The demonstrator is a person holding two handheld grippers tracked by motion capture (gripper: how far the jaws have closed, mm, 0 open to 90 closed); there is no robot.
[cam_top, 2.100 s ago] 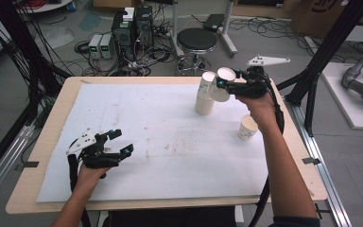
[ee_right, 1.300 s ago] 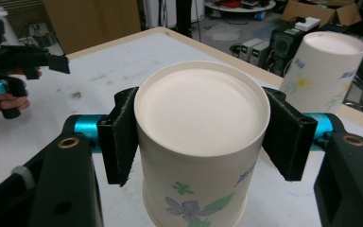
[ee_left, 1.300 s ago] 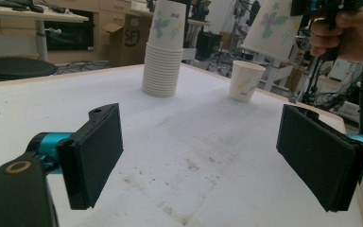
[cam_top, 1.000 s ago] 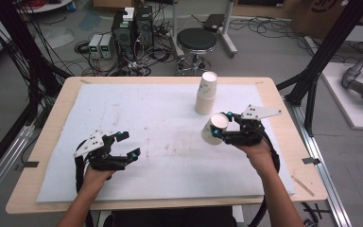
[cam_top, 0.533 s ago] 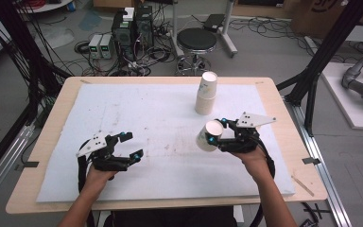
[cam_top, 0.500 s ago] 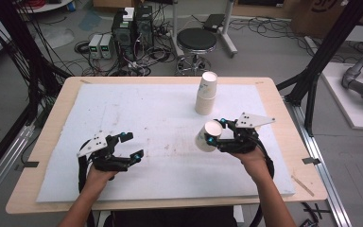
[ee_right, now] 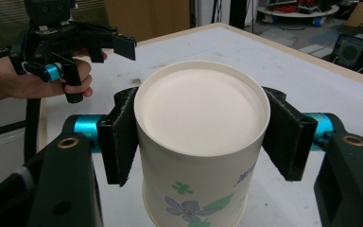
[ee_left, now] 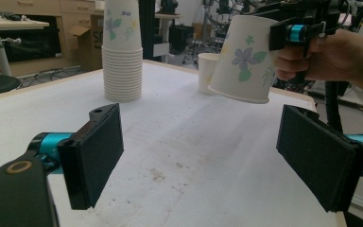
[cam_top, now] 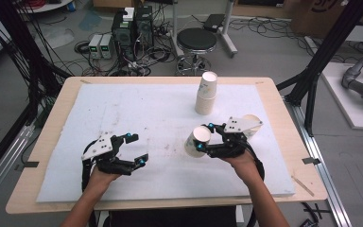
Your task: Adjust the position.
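Note:
A white paper cup with a flower print (cam_top: 194,141) hangs tilted above the middle of the white mat, my right gripper (cam_top: 205,137) shut on its sides just under the rim. In the right gripper view both black pads (ee_right: 119,137) press the cup (ee_right: 203,156), whose open mouth faces the camera. A tall stack of the same cups (cam_top: 205,93) stands at the far middle of the mat. One single cup (cam_top: 254,122) stands behind my right hand. My left gripper (cam_top: 139,148) hovers at the near left, open and holding nothing; its pads (ee_left: 94,153) stand wide apart.
The white mat (cam_top: 137,109) covers most of the wooden table (cam_top: 283,118). Beyond the far edge are a black stool (cam_top: 196,39), computer boxes (cam_top: 132,23) and loose cables. Black frame posts (cam_top: 321,56) rise at the right.
My right gripper has carried the cup leftward, toward the near side and a little lower, away from the stack. The left gripper has barely moved and stays open.

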